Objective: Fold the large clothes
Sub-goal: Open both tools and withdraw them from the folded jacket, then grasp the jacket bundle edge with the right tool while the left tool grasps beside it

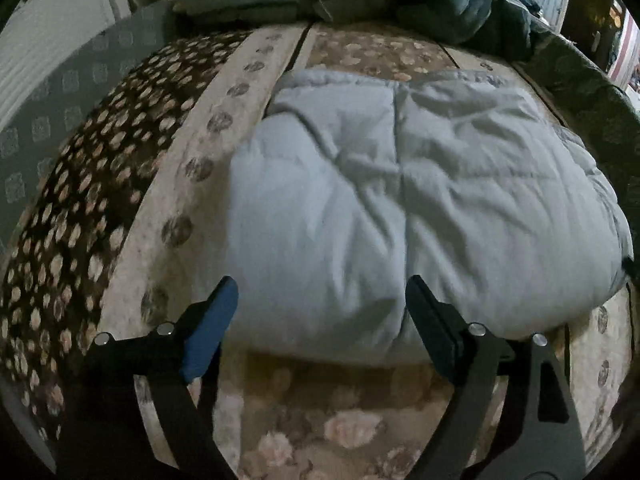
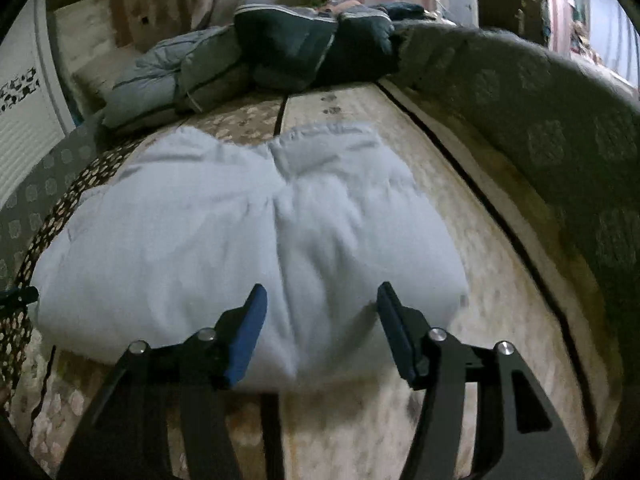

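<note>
Lying folded mid-bed on the floral patterned bedspread (image 1: 320,420), the pale grey puffy padded garment (image 1: 400,200) looks soft, bulky and springy. Left gripper (image 1: 320,312) and right gripper (image 2: 320,320) hover at its near edge, jaws wide, holding nothing. Best pinched deep at near corners.

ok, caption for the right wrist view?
Open right gripper poised at near edge of folded pale-blue padded garment on patterned bed.
</note>
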Available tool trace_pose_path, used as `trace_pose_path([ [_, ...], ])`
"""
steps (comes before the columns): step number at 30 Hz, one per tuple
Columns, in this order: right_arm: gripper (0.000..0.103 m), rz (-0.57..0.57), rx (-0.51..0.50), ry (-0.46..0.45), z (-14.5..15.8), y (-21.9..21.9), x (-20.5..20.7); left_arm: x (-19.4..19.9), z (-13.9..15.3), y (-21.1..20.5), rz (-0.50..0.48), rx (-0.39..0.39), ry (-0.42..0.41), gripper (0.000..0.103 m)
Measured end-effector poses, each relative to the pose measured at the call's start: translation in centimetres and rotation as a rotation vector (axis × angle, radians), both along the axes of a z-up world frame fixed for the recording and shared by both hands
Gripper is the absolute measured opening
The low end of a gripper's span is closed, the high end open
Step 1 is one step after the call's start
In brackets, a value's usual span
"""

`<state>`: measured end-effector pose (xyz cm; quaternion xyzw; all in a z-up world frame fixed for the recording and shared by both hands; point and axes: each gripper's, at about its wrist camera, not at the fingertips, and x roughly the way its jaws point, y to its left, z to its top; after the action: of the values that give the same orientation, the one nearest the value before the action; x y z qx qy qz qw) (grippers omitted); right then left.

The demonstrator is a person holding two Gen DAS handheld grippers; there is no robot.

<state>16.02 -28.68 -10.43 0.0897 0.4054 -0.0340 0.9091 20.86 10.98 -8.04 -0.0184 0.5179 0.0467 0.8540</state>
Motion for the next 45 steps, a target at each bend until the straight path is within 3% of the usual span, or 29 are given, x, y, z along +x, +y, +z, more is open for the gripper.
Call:
trace_pose_path([
  [2,0.064,-0.020,0.022,0.007,-0.5,0.3,-1.6,-1.4,-0.1,0.5,0.018,0.007,-0.008,0.095],
  [6,0.065,0.021,-0.027,0.056,-1.4,1.2,-2.4,-4.0,-0.1,2.0,0.044,-0.032,-0.009,0.096],
  [11,0.080,0.039,-0.016,0.043,-0.3,1.5,-1.7,-4.6,-0.4,3.0,0.056,-0.008,0.003,0.099],
  [14,0.086,0.053,-0.072,0.043,-0.1,1.2,-1.8,-5.1,-0.7,3.7,0.068,-0.019,0.006,0.100],
  [16,0.087,0.040,-0.097,0.047,-0.1,0.6,-1.5,-5.5,-0.9,4.5,0.084,-0.024,0.004,0.100],
  [22,0.087,-0.034,-0.017,0.040,0.0,-2.4,-2.3,-5.8,-0.8,6.7,0.145,-0.068,-0.001,0.100],
  [26,0.087,-0.028,-0.054,0.063,-0.3,-2.9,-1.6,-6.6,-0.1,7.5,0.147,-0.070,-0.031,0.100],
  [32,0.088,-0.048,0.000,0.055,0.1,-4.2,-0.4,-5.1,-0.8,7.4,0.133,-0.093,-0.022,0.100],
  [38,0.088,-0.046,-0.126,0.101,-0.8,-4.1,0.3,-2.6,-0.8,6.6,0.092,-0.100,-0.042,0.100],
  [45,0.088,-0.048,-0.093,0.103,-1.3,-4.7,0.2,-0.2,-1.8,6.3,0.056,-0.121,-0.037,0.100],
])
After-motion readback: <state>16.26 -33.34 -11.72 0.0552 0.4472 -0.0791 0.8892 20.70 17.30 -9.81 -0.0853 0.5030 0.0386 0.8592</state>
